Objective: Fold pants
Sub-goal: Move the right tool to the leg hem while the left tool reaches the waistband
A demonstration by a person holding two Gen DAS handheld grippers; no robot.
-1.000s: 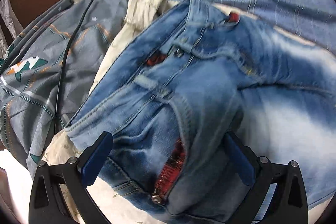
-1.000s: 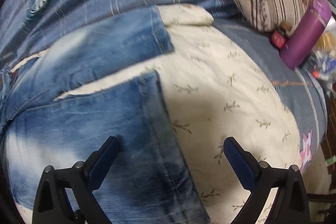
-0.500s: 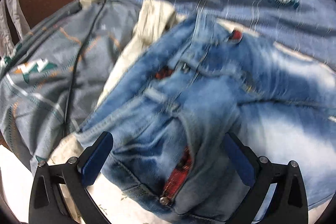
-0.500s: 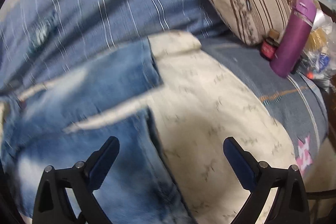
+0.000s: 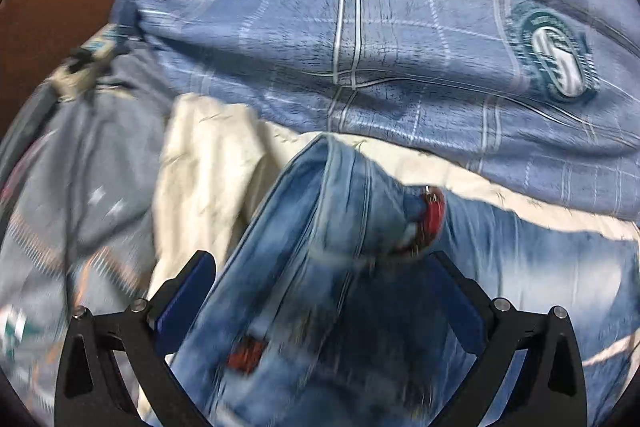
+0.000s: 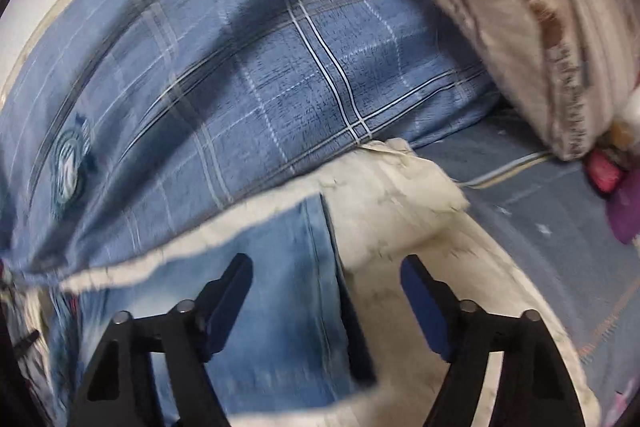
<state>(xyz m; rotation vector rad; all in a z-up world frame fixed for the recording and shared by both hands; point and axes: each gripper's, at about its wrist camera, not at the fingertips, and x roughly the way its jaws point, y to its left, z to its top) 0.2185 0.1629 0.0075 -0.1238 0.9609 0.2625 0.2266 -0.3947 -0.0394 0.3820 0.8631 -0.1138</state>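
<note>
Jeans spread on cream sheet, both grippers over them, nothing pinched yet.

Jeans [image 5: 316, 227] are laid across the cream sheet [image 5: 200, 163], just below the blue plaid blanket [image 5: 400, 27]. Left gripper [image 5: 320, 307] is held spread over the waistband; right gripper [image 6: 326, 303] is closing around the leg hem [image 6: 320, 267], pads not yet pressed. Denim is judged heavy, limp, non-slippery; the stiff waistband and hem seams are judged the best holds.
</note>
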